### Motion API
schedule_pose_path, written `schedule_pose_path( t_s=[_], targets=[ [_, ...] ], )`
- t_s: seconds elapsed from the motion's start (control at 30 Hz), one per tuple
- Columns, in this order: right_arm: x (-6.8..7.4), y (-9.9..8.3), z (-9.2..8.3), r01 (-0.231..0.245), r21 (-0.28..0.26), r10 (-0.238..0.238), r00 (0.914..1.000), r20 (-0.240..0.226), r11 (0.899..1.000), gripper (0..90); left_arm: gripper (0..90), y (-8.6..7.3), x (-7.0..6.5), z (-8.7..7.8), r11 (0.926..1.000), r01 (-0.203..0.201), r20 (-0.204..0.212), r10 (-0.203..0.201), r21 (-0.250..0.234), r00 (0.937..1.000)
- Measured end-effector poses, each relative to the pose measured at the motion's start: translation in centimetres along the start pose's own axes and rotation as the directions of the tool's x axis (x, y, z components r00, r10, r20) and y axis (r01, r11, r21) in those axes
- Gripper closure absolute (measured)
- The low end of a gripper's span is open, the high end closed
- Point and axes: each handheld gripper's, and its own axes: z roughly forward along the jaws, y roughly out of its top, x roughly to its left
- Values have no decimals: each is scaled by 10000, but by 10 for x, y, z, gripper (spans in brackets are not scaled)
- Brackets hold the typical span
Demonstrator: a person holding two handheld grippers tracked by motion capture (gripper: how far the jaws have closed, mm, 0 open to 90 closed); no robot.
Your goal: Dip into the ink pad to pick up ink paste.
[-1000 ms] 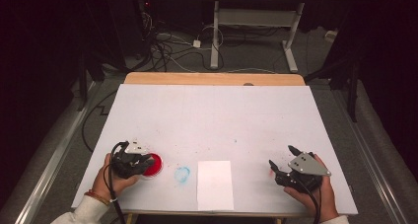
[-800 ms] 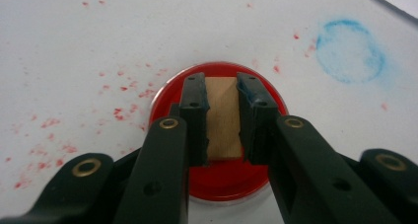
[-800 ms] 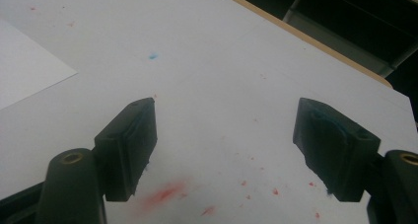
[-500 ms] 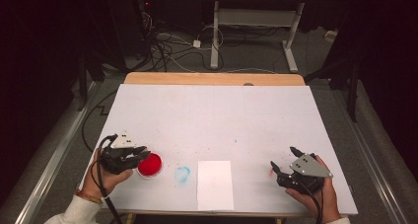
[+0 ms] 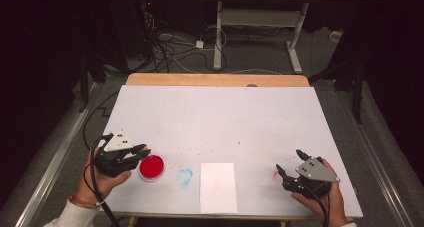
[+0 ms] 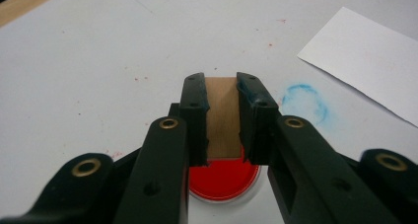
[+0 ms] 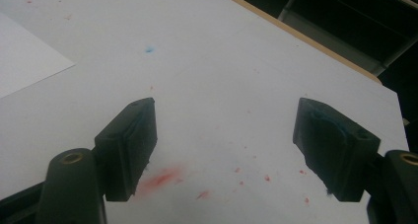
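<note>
Stamp work was what the scene suggested, and the wooden stamp block (image 6: 221,116) sat pinched between the jaws of your left claw (image 5: 131,155), held just above the red ink pad (image 5: 151,166) near the front left of the surface (image 5: 220,117).

You held your right claw (image 5: 290,166) at the front right with its jaws spread wide and nothing between them, above a red smear (image 7: 158,178).

Between your hands lay one white paper sheet (image 5: 218,186), and beside it, toward the ink pad, one faint blue ring mark (image 5: 185,176).

From here, I judged the main risk to be stray ink. The surface already carried red specks and smudges, and a freshly inked block carried low across it could have added more, or marked the sheet in the wrong spot. The sheet lay loose, so a press near its edge could have slid or lifted it when the block came away. The narrow grip on the block could also have let it twist and print unevenly.

By count: one surface, one sheet, two claws, one ink pad, one stamp block, one blue ring, one red smear.
</note>
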Motion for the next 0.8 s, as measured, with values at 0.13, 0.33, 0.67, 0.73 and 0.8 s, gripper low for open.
schedule_pose_path(
  t_s=[0.13,0.33,0.67,0.73,0.8],
  targets=[
    [0,0,0,61,21,-61,10000,-7,10000,253,738,-1,0,4,9999,-75,11,74,137,10000],
    [1,0,1,40,62,-40,10000,-1,10000,253,738,-9,1,26,9970,-96,91,89,769,9999],
    [1,0,0,65,66,-65,10000,28,10000,249,738,-23,1,61,9822,-261,119,243,1860,9996],
    [0,0,0,27,42,-28,10000,36,10000,249,738,-24,3,64,9814,-200,176,170,1907,9997],
    [0,0,0,6,61,-6,10000,19,10000,249,738,-26,4,65,9811,-131,178,99,1933,9998]
  ],
)
